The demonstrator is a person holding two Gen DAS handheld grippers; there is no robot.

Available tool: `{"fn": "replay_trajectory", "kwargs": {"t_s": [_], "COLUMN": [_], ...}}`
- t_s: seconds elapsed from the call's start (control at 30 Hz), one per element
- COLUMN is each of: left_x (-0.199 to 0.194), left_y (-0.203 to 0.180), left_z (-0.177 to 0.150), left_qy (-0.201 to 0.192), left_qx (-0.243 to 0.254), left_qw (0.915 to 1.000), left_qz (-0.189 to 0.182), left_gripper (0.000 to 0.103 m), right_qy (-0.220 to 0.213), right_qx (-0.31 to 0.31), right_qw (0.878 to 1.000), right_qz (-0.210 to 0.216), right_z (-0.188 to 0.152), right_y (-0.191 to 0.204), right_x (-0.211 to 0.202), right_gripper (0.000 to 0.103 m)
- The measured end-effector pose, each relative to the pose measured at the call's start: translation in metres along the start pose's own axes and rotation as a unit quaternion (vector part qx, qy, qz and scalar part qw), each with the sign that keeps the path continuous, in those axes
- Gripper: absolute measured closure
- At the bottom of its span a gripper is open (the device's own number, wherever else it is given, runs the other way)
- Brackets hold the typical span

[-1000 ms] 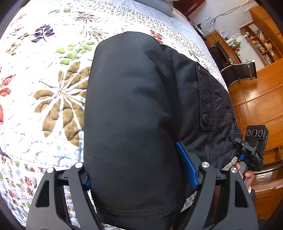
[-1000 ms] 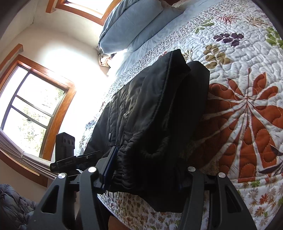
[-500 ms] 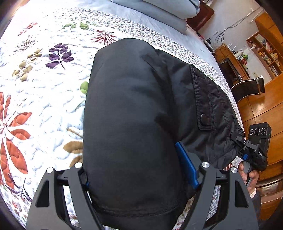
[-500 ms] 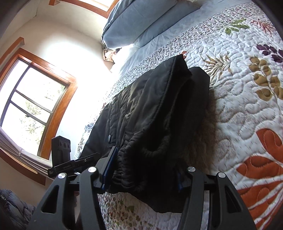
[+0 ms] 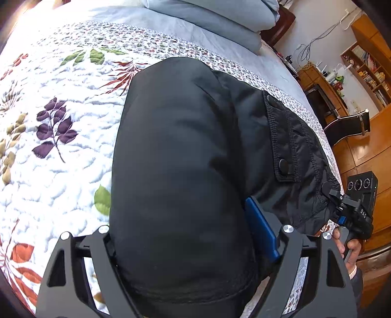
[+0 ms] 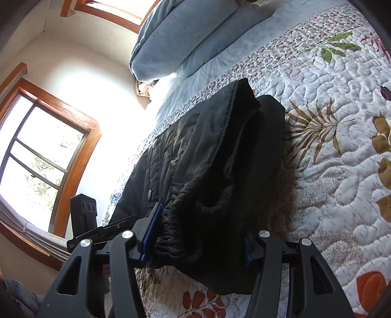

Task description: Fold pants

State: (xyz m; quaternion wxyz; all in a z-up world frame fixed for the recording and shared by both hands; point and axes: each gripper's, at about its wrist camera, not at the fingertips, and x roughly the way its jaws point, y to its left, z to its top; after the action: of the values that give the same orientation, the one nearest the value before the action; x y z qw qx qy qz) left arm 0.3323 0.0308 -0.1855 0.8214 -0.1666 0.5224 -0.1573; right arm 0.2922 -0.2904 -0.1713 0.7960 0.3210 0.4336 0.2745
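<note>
- Object: the black padded, quilted pants, already doubled into a thick bundle, lie on the floral quilted bedspread of the bed, short of the pale blue pillows.
- Left tool: the folded leg end fills the gap between its fingers; the jaws have just been opening, so whether the pads grip or are letting go cannot be told.
- Right tool: its blue-padded fingers are clamped on the gathered elastic waistband end; in the left wrist view it appears at the bundle's far edge, held by a hand.
- Step, as judged: the folded bundle is being carried across the bed or set down, one tool at each end.
- Next move, as judged: lower both ends evenly, then release without dragging the layers apart.
</note>
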Motion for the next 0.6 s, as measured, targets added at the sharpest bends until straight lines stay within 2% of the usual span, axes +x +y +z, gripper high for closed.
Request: {"fn": "replay_trajectory", "kwargs": {"t_s": [0.3,0.6], "left_x": [0.020,0.021], "left_y": [-0.011,-0.007], "left_z": [0.017,0.013], "left_qy": [0.001,-0.001], "left_qx": [0.010,0.009], "left_qw": [1.0000,0.9999], "left_qz": [-0.001,-0.008], "left_gripper": [0.020,0.018], "right_qy": [-0.010,0.005], "right_qx": [0.011,0.004], "right_qw": [1.000,1.000], "right_qz": [-0.003,-0.007], "right_z": [0.023,0.014], "right_y": [-0.024,-0.022], "right_x": [-0.007,-0.009], "right_gripper": [0.048,0.047]}}
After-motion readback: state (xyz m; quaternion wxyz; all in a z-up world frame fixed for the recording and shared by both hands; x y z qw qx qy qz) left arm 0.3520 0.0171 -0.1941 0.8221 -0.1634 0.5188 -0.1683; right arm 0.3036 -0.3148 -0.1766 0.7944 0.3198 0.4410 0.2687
